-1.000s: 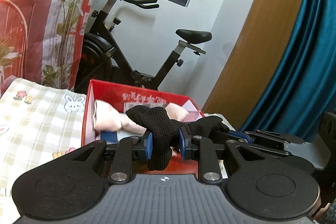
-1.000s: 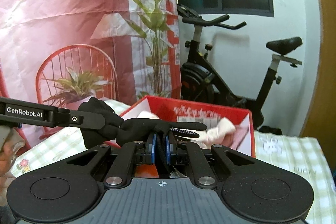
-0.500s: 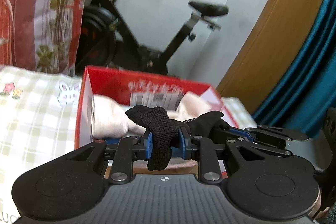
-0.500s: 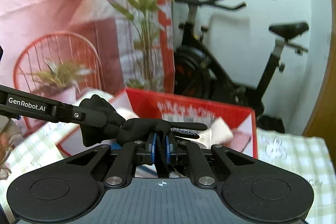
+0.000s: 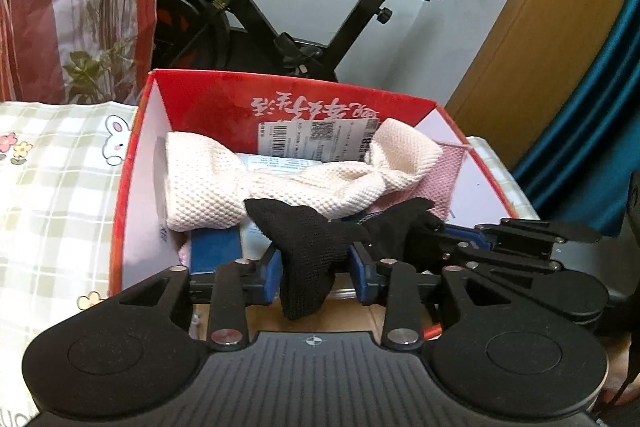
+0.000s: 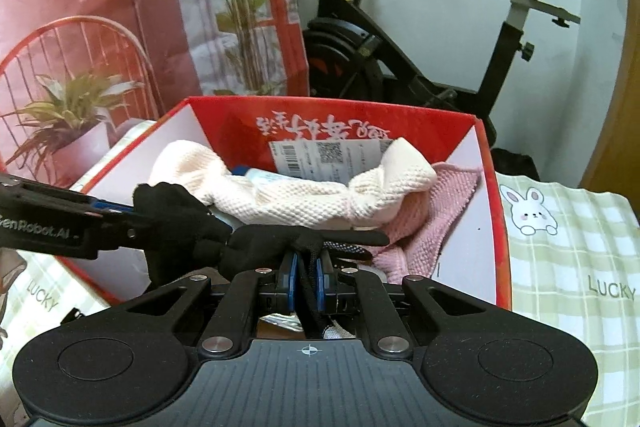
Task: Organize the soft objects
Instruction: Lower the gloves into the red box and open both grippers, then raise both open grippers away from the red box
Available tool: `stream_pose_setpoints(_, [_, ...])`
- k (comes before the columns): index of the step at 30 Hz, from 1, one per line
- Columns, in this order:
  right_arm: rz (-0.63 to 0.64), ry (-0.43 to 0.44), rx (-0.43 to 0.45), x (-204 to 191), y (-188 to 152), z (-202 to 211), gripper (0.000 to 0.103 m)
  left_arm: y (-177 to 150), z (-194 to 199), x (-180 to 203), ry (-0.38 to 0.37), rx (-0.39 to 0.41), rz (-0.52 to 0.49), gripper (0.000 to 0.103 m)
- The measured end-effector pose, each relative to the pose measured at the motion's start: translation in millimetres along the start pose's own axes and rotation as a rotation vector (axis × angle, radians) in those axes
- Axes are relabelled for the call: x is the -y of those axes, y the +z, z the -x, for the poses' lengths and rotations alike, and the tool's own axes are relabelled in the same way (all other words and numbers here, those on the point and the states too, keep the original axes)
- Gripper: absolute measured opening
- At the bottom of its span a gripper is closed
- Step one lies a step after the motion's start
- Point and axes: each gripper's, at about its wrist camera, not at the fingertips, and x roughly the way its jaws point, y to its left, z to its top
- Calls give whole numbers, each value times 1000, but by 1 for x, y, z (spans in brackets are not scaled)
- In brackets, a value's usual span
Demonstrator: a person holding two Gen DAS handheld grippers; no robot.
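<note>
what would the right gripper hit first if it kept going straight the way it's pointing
Probably the cream knit cloth piled in the red box, just past the black glove that the right gripper pinches; depth is hard to judge here.

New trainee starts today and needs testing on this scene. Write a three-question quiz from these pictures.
1. True or false: the right gripper is shut on the black glove.
2. What lies partly over the pink knit cloth in the red box? A. a cream knit cloth B. a green towel C. a blue sock
3. Fill in: the checked cloth under the box is printed with a cartoon ___.

Key
1. True: the pads pinch the glove.
2. A.
3. rabbit.
</note>
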Motion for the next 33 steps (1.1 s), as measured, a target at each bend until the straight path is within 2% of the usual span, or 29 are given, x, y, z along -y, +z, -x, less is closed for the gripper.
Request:
stream_pose_setpoints(3, [2, -16, 9, 0, 1, 0, 14, 2, 1, -1, 26, 8, 0, 52])
stream_pose_setpoints(7, [49, -60, 82, -7, 2, 15, 28, 4, 14, -2, 41, 34, -6, 54])
stream_pose_setpoints(12, [55, -51, 136, -10, 5, 38, 30, 4, 37, 4, 57, 81, -39, 57])
stream_pose_setpoints(16, [37, -22, 188, -12, -1, 60, 37, -4, 60, 9, 66, 125, -80, 59])
stream_pose_setpoints(24, [12, 0, 243, -16, -32, 97, 37, -30, 97, 7, 70, 180, -105, 59])
stream_pose_setpoints(30, [-11, -4, 279, -20, -58, 114, 37, -57, 107, -5, 77, 183, -65, 59])
stream_pose_setpoints(33, [9, -11, 290, -24, -70, 117, 38, -70, 108, -12, 115, 190, -26, 58])
